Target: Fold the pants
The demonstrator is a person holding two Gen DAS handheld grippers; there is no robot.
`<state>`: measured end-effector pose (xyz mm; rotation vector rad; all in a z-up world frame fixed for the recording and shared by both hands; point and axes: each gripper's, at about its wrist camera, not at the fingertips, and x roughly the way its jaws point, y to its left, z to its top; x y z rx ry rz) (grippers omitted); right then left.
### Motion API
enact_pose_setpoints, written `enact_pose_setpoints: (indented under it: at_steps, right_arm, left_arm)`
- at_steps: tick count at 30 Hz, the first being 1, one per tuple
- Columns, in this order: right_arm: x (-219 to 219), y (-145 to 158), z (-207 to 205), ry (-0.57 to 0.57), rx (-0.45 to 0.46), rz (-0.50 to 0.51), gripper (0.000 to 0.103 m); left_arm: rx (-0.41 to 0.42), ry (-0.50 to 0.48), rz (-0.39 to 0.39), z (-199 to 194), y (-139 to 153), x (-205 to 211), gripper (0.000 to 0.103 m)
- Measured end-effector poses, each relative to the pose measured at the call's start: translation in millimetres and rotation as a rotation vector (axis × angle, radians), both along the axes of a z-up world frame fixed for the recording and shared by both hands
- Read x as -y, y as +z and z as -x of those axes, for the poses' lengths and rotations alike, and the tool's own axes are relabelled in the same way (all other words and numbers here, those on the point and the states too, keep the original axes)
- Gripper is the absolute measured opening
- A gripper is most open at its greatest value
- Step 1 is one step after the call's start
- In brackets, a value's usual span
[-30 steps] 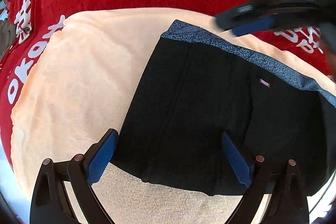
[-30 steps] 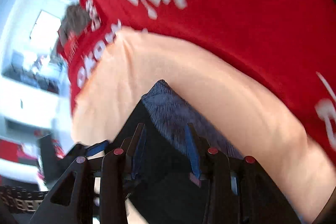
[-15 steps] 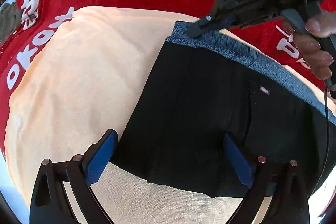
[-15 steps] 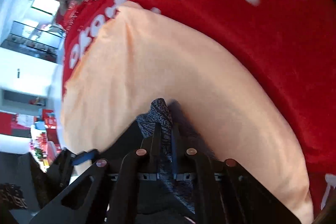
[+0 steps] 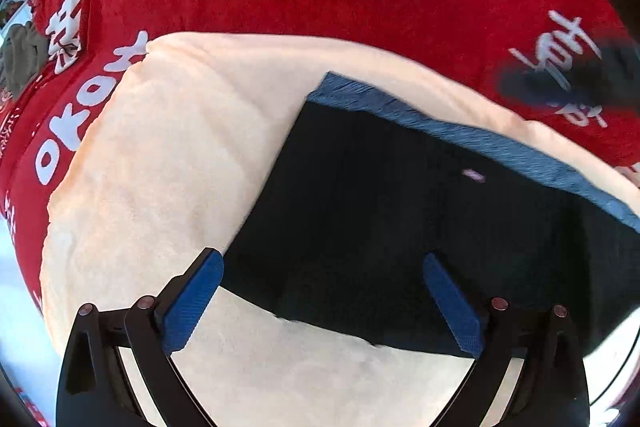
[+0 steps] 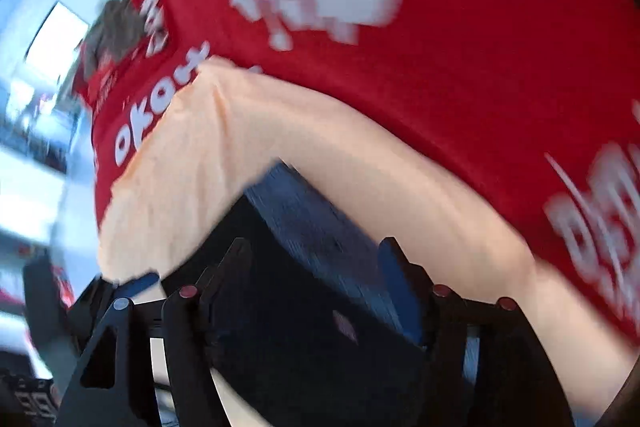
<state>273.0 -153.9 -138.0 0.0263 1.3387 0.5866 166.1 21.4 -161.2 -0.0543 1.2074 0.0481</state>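
Black pants point(image 5: 400, 227) lie folded into a flat rectangle on a pale peach towel point(image 5: 160, 167), which is spread over a red blanket point(image 5: 440, 27) printed with white characters. A blue-grey waistband point(image 5: 460, 135) runs along the far edge of the pants, and a small pink label point(image 5: 474, 175) sits just below it.

The left wrist view is sharp. It shows the whole near edge of the pants and bare towel in front of it. The left gripper point(image 5: 324, 291) hangs above that near edge with its blue-padded fingers point(image 5: 192, 303) spread wide, released, gripping nothing. The left finger is over the towel at the pants' near left corner, the right finger over the black cloth. At the far right of this view the right gripper point(image 5: 572, 83) appears only as a dark blur over the blanket.

The right wrist view is smeared by motion. It looks across the waistband corner from the far side, and it alone shows a bright room beyond the blanket's left edge. The right gripper's jaws have just been opening; they stand apart above the waistband, with nothing pressed between them. The left gripper shows low at the left.
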Motion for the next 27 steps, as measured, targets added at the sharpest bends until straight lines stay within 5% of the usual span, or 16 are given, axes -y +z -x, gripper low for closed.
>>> enact_pose_setpoints:
  at_steps: [3, 7, 11, 16, 21, 24, 27]
  right_arm:
    - [69.4, 7.8, 35.4, -0.132, -0.037, 0.001, 0.069]
    - [156.6, 12.0, 73.4, -0.254, -0.015, 0.100, 0.026]
    - [242.8, -3.8, 90.1, -0.429, -0.069, 0.135, 0.025]
    - [297.1, -20.5, 86.8, -0.515, -0.049, 0.143, 0.025]
    - [329.6, -46.1, 84.0, -0.489, -0.025, 0.198, 0.019]
    - [356.2, -44.6, 87.0, -0.473, 0.027, 0.227, 0.004]
    - [386.0, -39.3, 92.1, -0.526, 0.068, 0.365, 0.010]
  left_arm:
    - [-0.012, -0.062, 0.009, -1.2, 9.1, 29.7, 0.101]
    - [0.002, -0.223, 0.019, -8.9, 17.7, 108.8, 0.101]
    - [0.037, -0.324, 0.049, -28.0, 13.9, 197.2, 0.101]
    - [0.032, -0.256, 0.063, -74.2, -10.0, 278.1, 0.101]
    - [-0.058, -0.217, -0.096, -96.9, -59.5, 307.6, 0.101]
    - [-0.056, -0.168, -0.055, -101.4, -61.9, 298.1, 0.101]
    - [-0.065, -0.168, -0.095, -102.5, -54.7, 298.1, 0.101]
